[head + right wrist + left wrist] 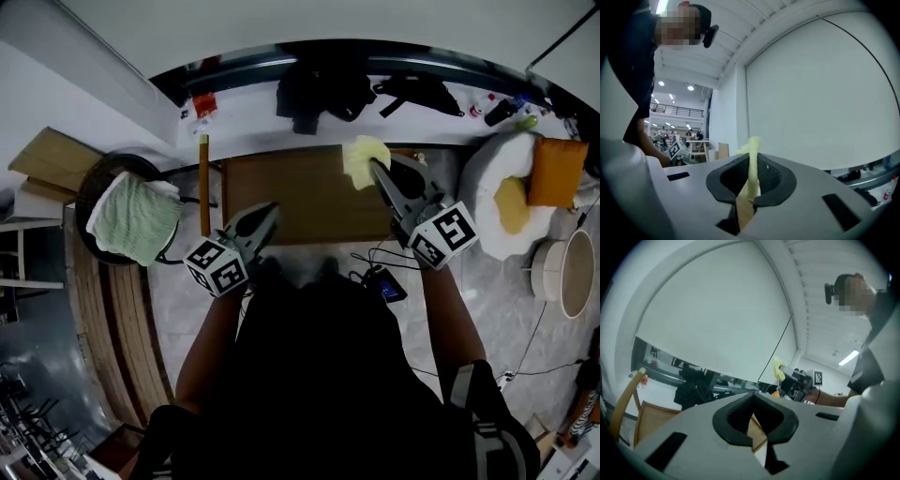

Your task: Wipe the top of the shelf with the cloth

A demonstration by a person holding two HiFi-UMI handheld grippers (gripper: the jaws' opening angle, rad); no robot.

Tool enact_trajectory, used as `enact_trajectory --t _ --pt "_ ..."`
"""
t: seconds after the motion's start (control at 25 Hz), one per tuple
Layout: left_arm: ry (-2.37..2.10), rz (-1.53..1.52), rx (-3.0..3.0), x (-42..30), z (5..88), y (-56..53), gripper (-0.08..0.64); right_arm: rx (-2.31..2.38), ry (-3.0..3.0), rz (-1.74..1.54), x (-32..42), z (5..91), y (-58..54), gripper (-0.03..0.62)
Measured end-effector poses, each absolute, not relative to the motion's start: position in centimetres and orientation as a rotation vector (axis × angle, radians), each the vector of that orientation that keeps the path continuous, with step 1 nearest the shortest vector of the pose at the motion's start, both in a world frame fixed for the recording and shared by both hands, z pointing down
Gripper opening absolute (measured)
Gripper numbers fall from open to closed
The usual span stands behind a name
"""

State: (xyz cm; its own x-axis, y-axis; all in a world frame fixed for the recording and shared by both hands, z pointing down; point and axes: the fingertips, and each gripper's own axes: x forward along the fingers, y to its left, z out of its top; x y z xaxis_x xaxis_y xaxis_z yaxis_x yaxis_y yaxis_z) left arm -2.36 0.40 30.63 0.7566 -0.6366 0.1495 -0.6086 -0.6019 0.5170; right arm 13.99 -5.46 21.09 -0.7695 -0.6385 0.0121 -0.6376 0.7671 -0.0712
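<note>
The brown shelf top [300,202] lies in front of me in the head view. My right gripper [373,169] reaches over its far right corner, shut on a pale yellow cloth [364,157] that bunches beyond the jaw tips. In the right gripper view the cloth [753,161] stands pinched between the black pads of the right gripper [751,180]. My left gripper [270,216] hovers at the shelf's near edge, left of centre, jaws together with nothing in them. The left gripper view shows its pads [752,420] meeting, with the cloth [779,370] far off to the right.
A green-and-white towel [136,217] rests on a round black stand at the left, with a wooden stick [203,183] beside the shelf. Dark clothing [319,94] lies along the back wall. A white beanbag with an orange cushion [555,171] sits at the right. Cables [384,274] trail on the floor.
</note>
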Motion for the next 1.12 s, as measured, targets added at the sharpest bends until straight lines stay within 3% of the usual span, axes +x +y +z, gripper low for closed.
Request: enact_trajectory --t 0.44,0.8,1.12 --pt "-0.963 -0.272 2.614 -6.5 20.1 1.8 0.011 -0.9 2.897 -0.041 15.0 14.7 -2.3 0.043" --pt "-0.861 -0.319 2.676 -7.2 18.0 2.5 0.011 -0.796 2.888 0.056 14.9 8.2 0.2 0.043" --pt "-0.829 -0.327 2.722 -8.8 16.8 3.3 0.011 -0.721 2.844 -0.061 12.3 9.6 0.4 0.043"
